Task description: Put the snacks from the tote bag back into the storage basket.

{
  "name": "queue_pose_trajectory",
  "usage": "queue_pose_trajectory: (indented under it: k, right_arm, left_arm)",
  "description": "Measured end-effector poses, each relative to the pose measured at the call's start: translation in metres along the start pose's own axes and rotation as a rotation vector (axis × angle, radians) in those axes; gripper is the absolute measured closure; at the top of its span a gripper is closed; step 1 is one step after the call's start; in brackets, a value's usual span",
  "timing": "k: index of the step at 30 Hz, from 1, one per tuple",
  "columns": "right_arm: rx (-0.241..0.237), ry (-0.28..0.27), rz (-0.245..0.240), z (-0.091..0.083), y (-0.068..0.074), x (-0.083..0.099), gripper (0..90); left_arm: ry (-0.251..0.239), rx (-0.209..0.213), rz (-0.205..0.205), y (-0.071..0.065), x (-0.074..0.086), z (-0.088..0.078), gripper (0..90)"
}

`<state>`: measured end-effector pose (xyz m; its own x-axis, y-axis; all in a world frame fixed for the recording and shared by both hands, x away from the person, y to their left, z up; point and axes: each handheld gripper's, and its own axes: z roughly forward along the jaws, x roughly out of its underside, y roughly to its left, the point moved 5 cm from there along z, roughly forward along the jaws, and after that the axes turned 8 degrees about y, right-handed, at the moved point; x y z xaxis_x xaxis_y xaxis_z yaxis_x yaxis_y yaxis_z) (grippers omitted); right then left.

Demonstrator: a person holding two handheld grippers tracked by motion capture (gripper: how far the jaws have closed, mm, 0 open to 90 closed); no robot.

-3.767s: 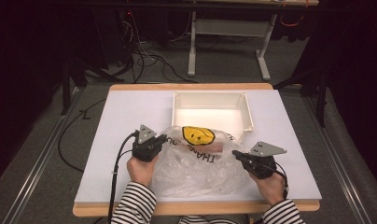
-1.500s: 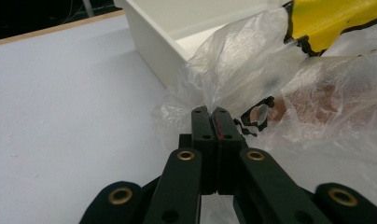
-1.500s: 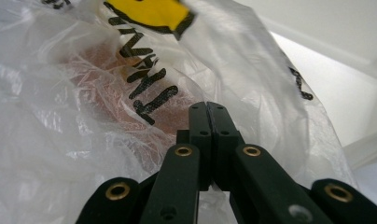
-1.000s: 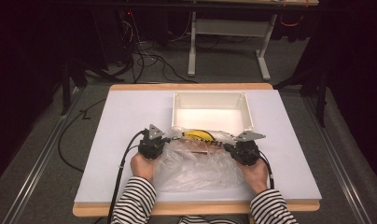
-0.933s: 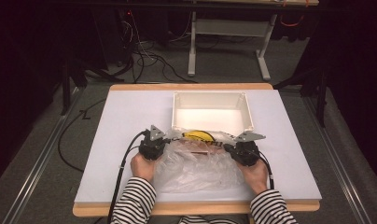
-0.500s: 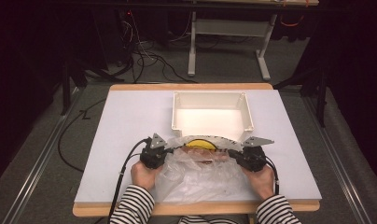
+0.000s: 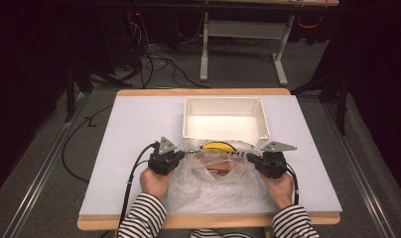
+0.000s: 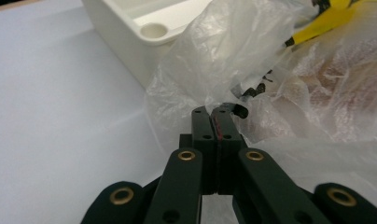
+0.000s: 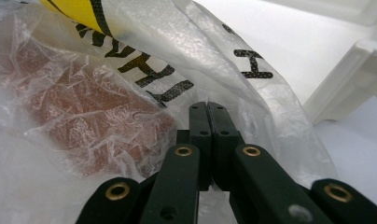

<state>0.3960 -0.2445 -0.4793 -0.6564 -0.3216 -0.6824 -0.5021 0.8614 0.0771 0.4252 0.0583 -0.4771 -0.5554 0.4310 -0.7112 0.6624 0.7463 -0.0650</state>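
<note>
- My left gripper (image 7: 174,157) has its jaws closed on the film at the left edge of the plastic bag (image 7: 216,178); the left gripper view shows a fold pinched between the pads.
- My right gripper (image 7: 258,161) has its jaws closed on the bag's right edge, just under the black lettering.
- Location: the bag lies on the white bench (image 7: 129,129), its far edge at the near wall of the white bin (image 7: 223,135).
- Handling, as judged: thin, crinkly, limp film; light, slippery, easy to tear. It will sag between grips.
- Contents: a brownish item (image 9: 88,121) inside adds some weight; what it is, I cannot tell.
- Grip points: the top edge at both ends.
- Orientation: the held edge runs left to right, parallel to the bin's near wall; the printed end points toward the bin.
</note>
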Motion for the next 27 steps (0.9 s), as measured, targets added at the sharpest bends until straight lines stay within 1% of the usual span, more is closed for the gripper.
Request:
queue_pose_trajectory:
  k: [3, 9, 11, 12, 15, 17, 18, 19, 21, 23, 25, 26, 27]
  right_arm:
    - [0.006, 0.025, 0.007, 0.005, -0.002, 0.001, 90.0]
    - [0.009, 0.059, 0.025, 0.011, -0.009, 0.004, 90.0]
    - [0.006, 0.072, 0.03, 0.014, -0.01, 0.006, 90.0]
    - [0.006, 0.077, 0.028, 0.016, -0.01, 0.007, 90.0]
    - [0.003, 0.107, 0.025, 0.022, -0.01, 0.012, 90.0]
    - [0.001, 0.12, 0.03, 0.024, -0.01, 0.016, 90.0]
    - [0.001, 0.124, 0.031, 0.025, -0.01, 0.017, 90.0]
    - [0.003, 0.123, 0.026, 0.025, -0.01, 0.019, 90.0]
    - [0.002, 0.121, 0.02, 0.023, -0.01, 0.021, 90.0]
    - [0.001, 0.125, 0.016, 0.021, -0.01, 0.023, 90.0]
    - [0.006, 0.123, 0.007, 0.021, -0.009, 0.024, 90.0]
    - [0.012, 0.12, -0.002, 0.021, -0.009, 0.024, 90.0]
    - [0.014, 0.118, -0.001, 0.021, -0.008, 0.024, 90.0]
  left_arm:
    - [0.015, 0.002, -0.027, 0.003, 0.0, 0.007, 90.0]
    - [0.062, 0.0, -0.057, 0.008, 0.003, 0.016, 90.0]
    - [0.083, -0.005, -0.054, 0.008, 0.005, 0.018, 90.0]
    - [0.103, -0.007, -0.053, 0.008, 0.007, 0.02, 90.0]
    - [0.146, -0.007, -0.051, 0.007, 0.012, 0.025, 90.0]
    - [0.171, -0.007, -0.037, 0.004, 0.017, 0.029, 90.0]
    - [0.164, -0.012, -0.023, 0.001, 0.02, 0.028, 90.0]
    - [0.167, -0.006, -0.022, -0.001, 0.021, 0.026, 90.0]
    - [0.17, -0.009, -0.008, -0.003, 0.026, 0.022, 90.0]
    - [0.168, -0.008, -0.007, -0.004, 0.027, 0.019, 90.0]
    - [0.141, -0.014, 0.0, -0.004, 0.025, 0.015, 89.8]
    - [0.124, -0.012, -0.003, -0.003, 0.023, 0.012, 89.1]
    - [0.098, -0.019, -0.013, -0.003, 0.021, 0.007, 87.0]
